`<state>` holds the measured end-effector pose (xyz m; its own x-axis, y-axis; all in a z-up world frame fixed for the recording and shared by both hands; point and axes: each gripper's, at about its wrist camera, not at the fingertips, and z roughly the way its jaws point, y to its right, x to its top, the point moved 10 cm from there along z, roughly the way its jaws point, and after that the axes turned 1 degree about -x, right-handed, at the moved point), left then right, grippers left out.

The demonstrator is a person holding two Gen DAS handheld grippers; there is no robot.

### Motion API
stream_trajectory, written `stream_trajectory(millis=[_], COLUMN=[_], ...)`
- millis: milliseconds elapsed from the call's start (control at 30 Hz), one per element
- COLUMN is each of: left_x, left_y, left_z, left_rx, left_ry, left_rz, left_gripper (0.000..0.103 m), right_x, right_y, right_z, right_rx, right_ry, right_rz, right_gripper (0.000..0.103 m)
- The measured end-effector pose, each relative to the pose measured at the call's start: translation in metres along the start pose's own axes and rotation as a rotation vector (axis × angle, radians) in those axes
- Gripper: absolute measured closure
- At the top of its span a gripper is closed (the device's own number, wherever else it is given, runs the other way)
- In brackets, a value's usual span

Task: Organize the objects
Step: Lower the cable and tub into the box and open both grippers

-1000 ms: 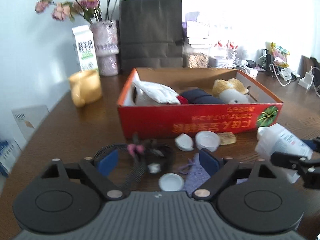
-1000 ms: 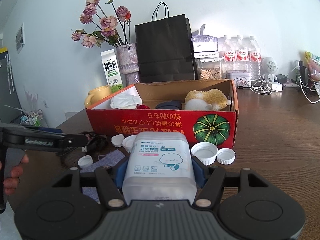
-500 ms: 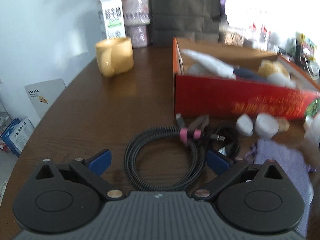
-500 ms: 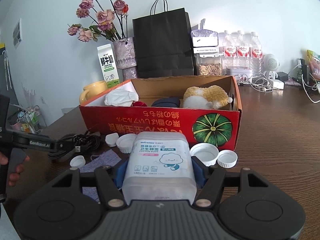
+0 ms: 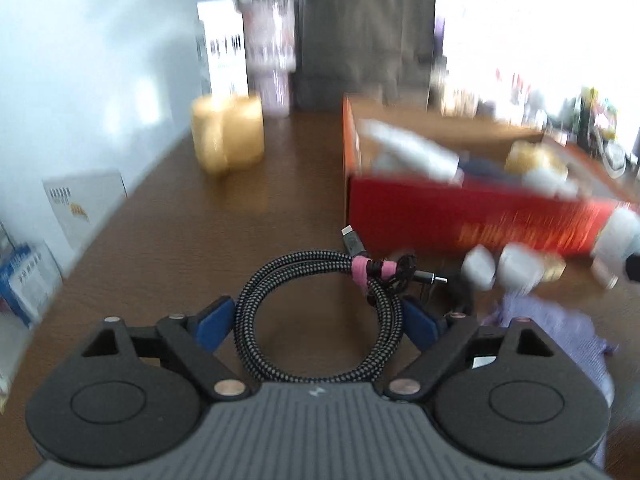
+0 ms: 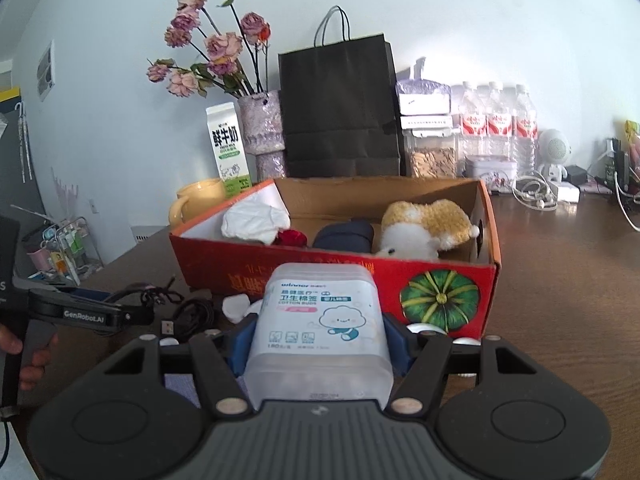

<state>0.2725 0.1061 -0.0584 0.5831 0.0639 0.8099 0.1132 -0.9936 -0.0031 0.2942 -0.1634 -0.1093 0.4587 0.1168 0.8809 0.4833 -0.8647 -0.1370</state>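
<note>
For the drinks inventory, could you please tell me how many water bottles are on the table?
3 water bottles stand in a row against the wall, right of the snack jar: left, middle, right. Others may be hidden behind them.

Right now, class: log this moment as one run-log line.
left gripper: open around coiled cable | right gripper: holds cotton-bud box | red carton: ahead

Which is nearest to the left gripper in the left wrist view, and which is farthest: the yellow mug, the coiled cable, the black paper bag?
1. The coiled cable lies between the fingers of the left gripper, on the table.
2. The yellow mug stands farther back, to the left.
3. The black paper bag stands farthest, against the wall, behind the red box.
</note>
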Motion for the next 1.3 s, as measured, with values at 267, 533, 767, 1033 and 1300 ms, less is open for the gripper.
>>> stream_trajectory(millis=[267,533,767,1033,1300], left_x=[0.097,0.131,0.131,0.126,0.123], left_y=[0.058,0.105,0.103,0.097,0.095], left_z=[-0.022,0.042,0.076,0.068,0.04], left_rx=[-0.081,-0.078,-0.037,-0.013,-0.004], left_ry=[0.202,0.162,0.126,0.121,0.131], left_rz=[0.067,0.082,0.062,0.054,0.054], left_gripper=[0.013,0.013,0.0,0.0,0.0], right_x=[0.055,0.096,0.095,0.085,0.081], right_y=[-0.008,0.009,0.022,0.026,0.023], right_z=[0.019,0.071,0.104,0.103,0.078], right_rx=[-0.001,-0.055,-0.072,-0.08,-0.083], right_ry=[0.088,0.097,0.043,0.034,0.039], right_rz=[-0.071,-0.086,-0.078,-0.061,-0.055], right_gripper=[0.039,0.039,0.019,0.0,0.0])
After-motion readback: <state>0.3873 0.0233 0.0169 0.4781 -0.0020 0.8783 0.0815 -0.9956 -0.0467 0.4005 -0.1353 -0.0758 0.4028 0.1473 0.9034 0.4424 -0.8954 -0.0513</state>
